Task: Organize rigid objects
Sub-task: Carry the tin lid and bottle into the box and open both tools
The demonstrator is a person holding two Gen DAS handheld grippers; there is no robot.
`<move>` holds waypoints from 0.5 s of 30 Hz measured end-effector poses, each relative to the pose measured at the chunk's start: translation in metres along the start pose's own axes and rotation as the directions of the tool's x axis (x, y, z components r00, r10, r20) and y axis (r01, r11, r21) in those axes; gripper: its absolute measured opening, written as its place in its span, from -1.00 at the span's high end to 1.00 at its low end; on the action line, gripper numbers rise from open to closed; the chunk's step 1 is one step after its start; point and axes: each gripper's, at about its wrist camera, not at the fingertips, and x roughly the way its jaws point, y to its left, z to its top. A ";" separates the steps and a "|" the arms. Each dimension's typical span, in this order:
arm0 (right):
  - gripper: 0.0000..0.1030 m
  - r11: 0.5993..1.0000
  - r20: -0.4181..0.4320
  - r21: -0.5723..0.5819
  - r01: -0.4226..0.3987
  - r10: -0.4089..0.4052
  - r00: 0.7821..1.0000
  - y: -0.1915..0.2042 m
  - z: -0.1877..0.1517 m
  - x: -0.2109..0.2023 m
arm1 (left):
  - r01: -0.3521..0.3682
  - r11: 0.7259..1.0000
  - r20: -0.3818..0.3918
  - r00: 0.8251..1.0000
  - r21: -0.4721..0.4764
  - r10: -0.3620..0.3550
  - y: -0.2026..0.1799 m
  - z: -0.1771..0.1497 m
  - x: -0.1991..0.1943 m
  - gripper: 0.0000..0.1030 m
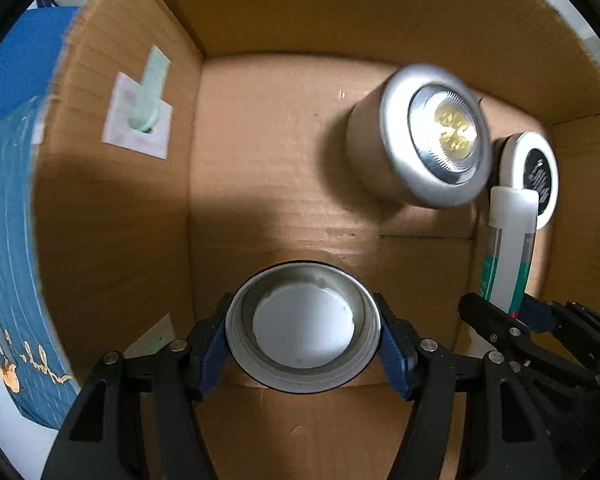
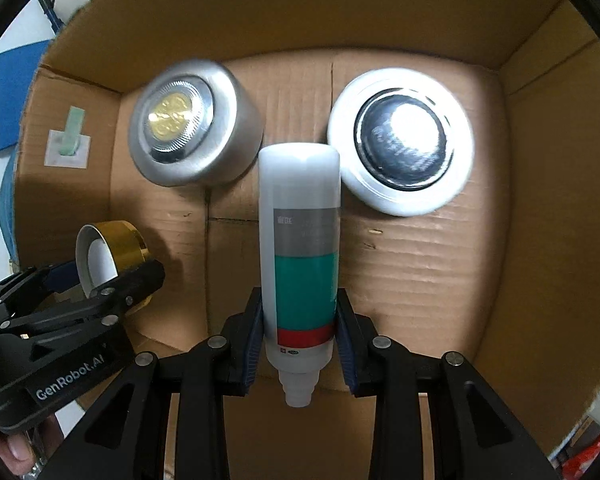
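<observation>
Both grippers reach into an open cardboard box. My left gripper is shut on a round gold-sided lid with a white inside; it also shows in the right wrist view, held by the left gripper. My right gripper is shut on a white bottle with grey, green and red bands, cap end toward me; the bottle also shows at the right of the left wrist view. A silver round push light and a white round disc with a black centre lie on the box floor beyond.
A white label with a green strip is stuck on the box's left wall. Blue patterned cloth lies outside the box on the left. The box walls close in on all sides.
</observation>
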 end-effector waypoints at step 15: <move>0.31 0.999 -0.059 -0.032 0.030 -0.032 0.998 0.013 0.015 0.029 | -0.001 1.000 -0.070 0.998 0.003 0.001 0.002 0.005 0.031 -0.21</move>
